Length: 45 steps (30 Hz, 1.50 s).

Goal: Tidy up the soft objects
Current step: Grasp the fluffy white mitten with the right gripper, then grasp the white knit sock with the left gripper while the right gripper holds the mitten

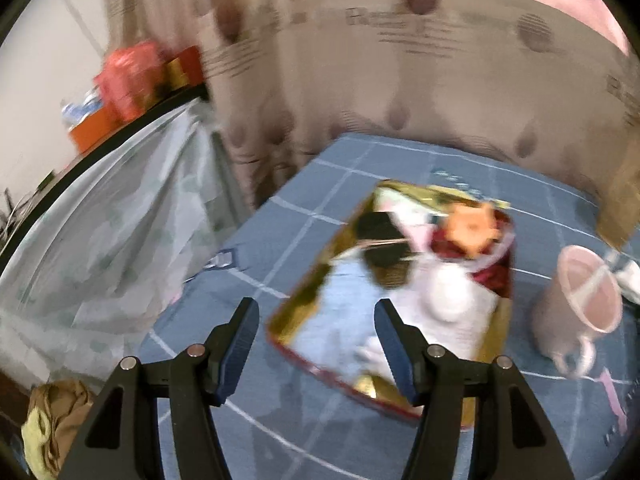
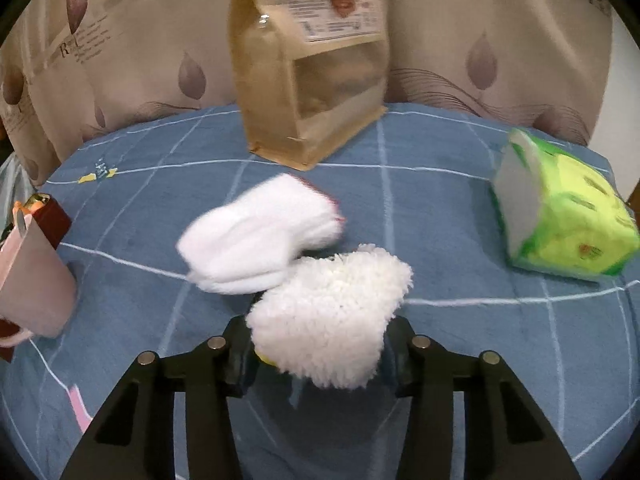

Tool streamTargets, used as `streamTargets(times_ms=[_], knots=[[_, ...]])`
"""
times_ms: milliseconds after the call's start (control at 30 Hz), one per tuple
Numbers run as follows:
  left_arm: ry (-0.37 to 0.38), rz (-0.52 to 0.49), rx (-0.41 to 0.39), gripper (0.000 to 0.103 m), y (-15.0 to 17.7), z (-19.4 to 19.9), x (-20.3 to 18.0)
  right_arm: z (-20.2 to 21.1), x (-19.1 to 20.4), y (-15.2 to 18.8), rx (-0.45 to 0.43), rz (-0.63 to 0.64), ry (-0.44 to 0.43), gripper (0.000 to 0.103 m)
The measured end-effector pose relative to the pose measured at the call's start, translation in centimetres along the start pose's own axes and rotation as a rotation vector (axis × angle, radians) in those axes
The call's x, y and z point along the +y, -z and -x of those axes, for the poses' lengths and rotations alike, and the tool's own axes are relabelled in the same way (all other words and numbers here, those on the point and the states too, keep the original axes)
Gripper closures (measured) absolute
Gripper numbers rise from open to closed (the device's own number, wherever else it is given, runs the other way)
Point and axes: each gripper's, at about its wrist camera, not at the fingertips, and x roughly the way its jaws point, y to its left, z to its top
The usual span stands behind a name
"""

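A fluffy white plush item is clamped in the right hand-held gripper, above the blue checked desk. The gold box is seen just ahead of the empty, spread left hand-held gripper.

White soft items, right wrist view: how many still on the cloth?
2. A fluffy white piece sits between the right gripper fingers. A smoother white mitten lies just behind it, toward the paper bag. More may be hidden underneath.
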Motion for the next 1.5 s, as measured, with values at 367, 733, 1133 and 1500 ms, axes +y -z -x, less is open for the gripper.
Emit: streamTargets(times_ms=[367,733,1133,1500], knots=[[0.283,-0.245,-0.072,0.040,-1.3,5.9,-12.7,2.6,-7.3,3.0,0.008,-0.069,0.089,0.060],[0.544,-0.450,0.020,0.034,-1.5,7.2,-26.3,2.8,-9.8,3.7,0.009,-0.093,0.131,0.059],[0.680,-0.612,0.192,0.034,-0.3,4.4,-41.4,2.7,-10.0,3.7,0.006,-0.109,0.099,0.054],[0.625,-0.596,0.272,0.031,0.2,-1.8,-47.3,2.6,-10.0,3.5,0.006,-0.112,0.080,0.050]])
